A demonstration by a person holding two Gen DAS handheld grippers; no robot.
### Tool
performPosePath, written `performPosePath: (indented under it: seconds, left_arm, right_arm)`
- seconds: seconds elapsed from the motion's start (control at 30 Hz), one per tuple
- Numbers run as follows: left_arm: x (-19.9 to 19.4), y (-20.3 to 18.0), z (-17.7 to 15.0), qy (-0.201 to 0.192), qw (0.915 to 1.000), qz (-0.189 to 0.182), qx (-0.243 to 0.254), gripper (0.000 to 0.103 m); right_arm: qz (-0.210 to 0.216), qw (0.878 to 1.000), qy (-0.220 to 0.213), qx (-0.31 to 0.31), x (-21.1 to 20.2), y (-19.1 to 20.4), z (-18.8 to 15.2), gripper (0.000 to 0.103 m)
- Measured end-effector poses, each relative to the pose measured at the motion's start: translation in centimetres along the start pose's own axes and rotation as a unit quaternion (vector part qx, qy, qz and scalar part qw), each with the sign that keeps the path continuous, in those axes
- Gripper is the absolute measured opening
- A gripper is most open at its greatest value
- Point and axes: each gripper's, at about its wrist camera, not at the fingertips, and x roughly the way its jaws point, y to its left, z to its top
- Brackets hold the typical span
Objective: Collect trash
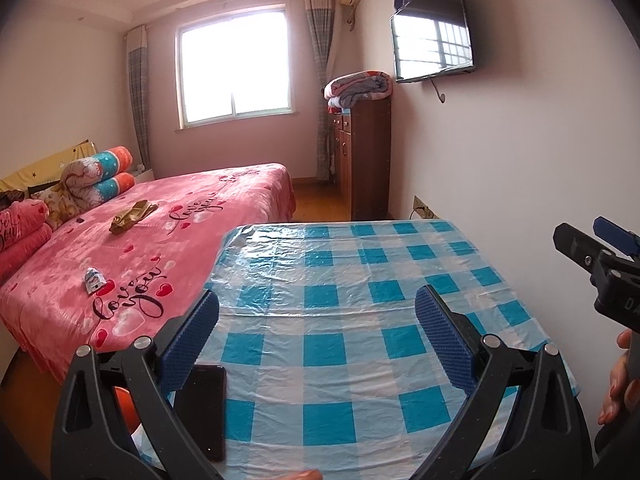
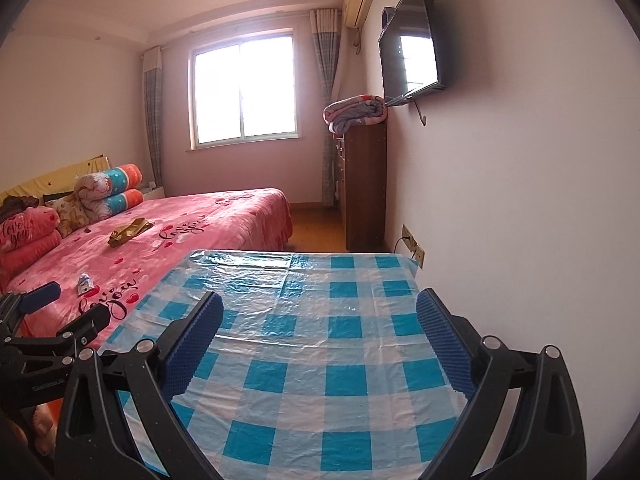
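Left gripper (image 1: pixel 316 312) and right gripper (image 2: pixel 320 316) held wide open, jaws empty, above blue-checked plastic-covered bench (image 1: pixel 340 264); small white crumpled wrapper (image 1: pixel 93 279) seen left of frame on pink bed (image 1: pixel 192 216).

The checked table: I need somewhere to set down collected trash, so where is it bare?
The checked table is bare except the black phone at its near-left edge. On the pink bed, a gold wrapper and small white packet lie.
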Motion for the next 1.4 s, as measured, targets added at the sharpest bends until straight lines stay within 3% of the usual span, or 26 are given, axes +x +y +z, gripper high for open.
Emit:
performPosePath:
  seconds: [0.63, 0.93, 1.13, 1.4]
  left_arm:
    - [0.6, -0.7, -0.1, 0.006, 0.9999, -0.009, 0.011, 0.099]
    - [3.2, -1.0, -0.5, 0.030, 0.9992, -0.026, 0.002, 0.099]
    - [8.3, -2.0, -2.1, 0.097, 0.9948, -0.033, 0.002, 0.099]
    - [17.8, -4.2, -5.6, 0.205, 0.9786, -0.007, 0.002, 0.099]
  right_arm:
    - [0.007, 1.000, 0.009, -0.005, 0.7, 0.0, -0.8, 0.096]
    - [0.018, 0.999, 0.043, 0.005, 3.6, -0.2, -2.1, 0.096]
    - [0.014, 0.995, 0.096, 0.031, 8.0, -2.0, -4.6, 0.096]
    - [-0.015, 0.978, 0.200, 0.050, 16.3, -4.5, -9.3, 0.096]
